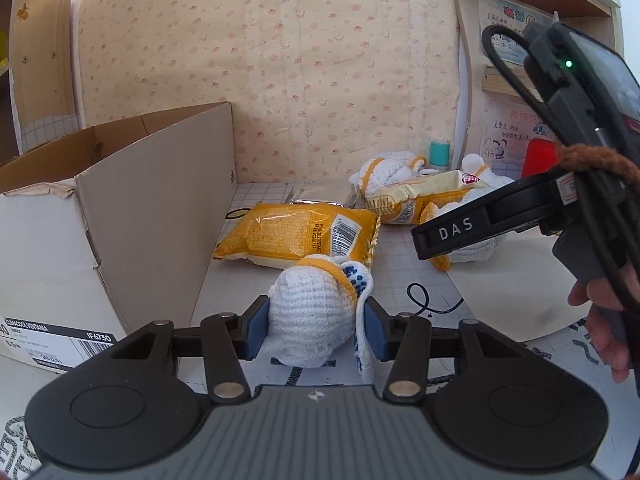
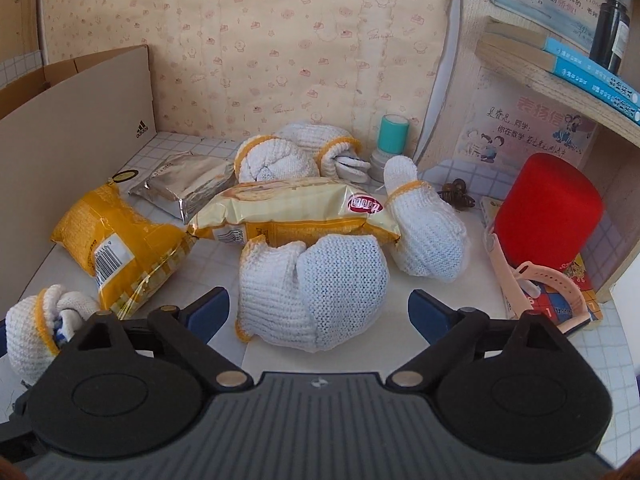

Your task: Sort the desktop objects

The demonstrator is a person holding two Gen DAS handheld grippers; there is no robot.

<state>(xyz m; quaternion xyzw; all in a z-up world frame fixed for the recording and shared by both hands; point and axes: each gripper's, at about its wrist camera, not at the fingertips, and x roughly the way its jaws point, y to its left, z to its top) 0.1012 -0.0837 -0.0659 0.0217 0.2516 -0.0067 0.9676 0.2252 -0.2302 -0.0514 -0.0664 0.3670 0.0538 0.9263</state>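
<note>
Desk's adidas box, "IF6730" label; "DAS" right tongs

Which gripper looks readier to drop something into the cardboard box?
The left gripper: it is shut on a rolled glove, with the box right beside it. The right gripper is open, empty and farther from the box.

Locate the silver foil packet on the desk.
In the right wrist view the silver foil packet lies left of centre toward the back wall, between the yellow snack bag and the pale chip bag, beside the cardboard box.
</note>
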